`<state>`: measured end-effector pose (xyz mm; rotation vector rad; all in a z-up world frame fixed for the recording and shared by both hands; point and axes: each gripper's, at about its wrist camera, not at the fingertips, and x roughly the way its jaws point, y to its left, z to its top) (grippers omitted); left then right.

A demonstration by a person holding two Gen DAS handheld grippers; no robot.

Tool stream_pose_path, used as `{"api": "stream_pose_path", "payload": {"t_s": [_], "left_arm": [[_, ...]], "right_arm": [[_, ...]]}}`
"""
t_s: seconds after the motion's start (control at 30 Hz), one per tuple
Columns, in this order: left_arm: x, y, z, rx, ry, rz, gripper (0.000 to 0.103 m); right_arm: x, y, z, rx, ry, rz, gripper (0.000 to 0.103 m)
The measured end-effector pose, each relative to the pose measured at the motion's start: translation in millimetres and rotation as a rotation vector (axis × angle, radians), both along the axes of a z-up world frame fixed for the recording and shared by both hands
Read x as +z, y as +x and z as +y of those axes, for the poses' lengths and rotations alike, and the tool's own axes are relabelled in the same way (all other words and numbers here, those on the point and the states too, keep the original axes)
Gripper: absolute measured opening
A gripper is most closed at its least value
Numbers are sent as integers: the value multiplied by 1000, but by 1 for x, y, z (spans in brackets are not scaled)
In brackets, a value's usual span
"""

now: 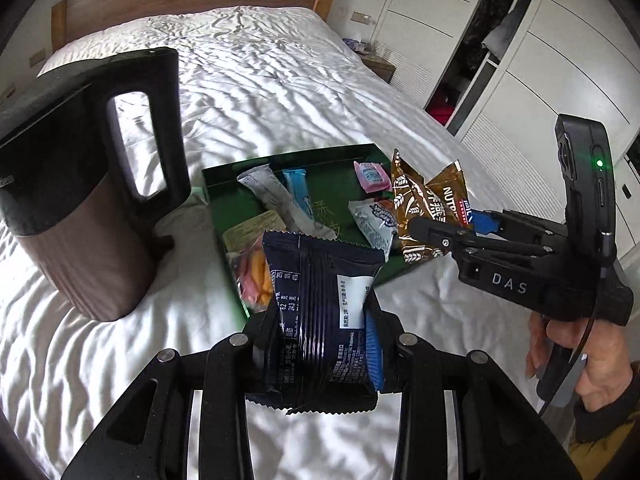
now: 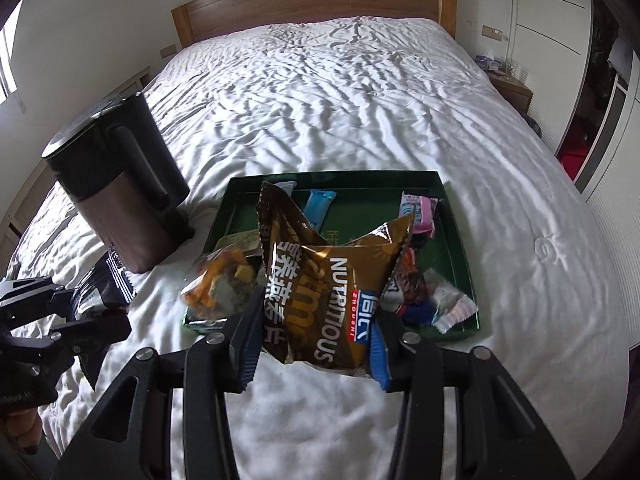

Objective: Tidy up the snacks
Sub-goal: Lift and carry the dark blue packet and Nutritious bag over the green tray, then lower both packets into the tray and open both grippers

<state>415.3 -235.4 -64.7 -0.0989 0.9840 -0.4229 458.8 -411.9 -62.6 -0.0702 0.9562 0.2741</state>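
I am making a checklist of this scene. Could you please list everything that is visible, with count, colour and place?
dark blue packet: one, navy, between left gripper fingers
brown oatmeal packet: one, gold-brown, between right gripper fingers
tray: one, dark green, on bed, holding several mixed snack packets
kettle: one, black and brown, upright left of tray
bed: one, white cover, wooden headboard
wardrobe: white, right side
left gripper: one, black
right gripper: one, black
hand: one, holding right gripper
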Motion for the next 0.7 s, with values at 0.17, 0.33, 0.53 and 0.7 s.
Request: {"api": "stream_pose_path", "payload": {"t_s": [0.17,0.33,0.53,0.7], "left_arm": [[-19,38,-36,45,13,-3,30],[-38,73,-59,74,32,10,30],[-63,82,-91,67,10,53,30],[-83,88,-105,78,41,71,30]], "right_arm": [[-22,35,-22,-31,2,9,21],[-44,58,-47,-53,-23,22,21],[-64,77,-66,-35,-50,51,21],[-73,84,-71,-10,-28,62,23]]}}
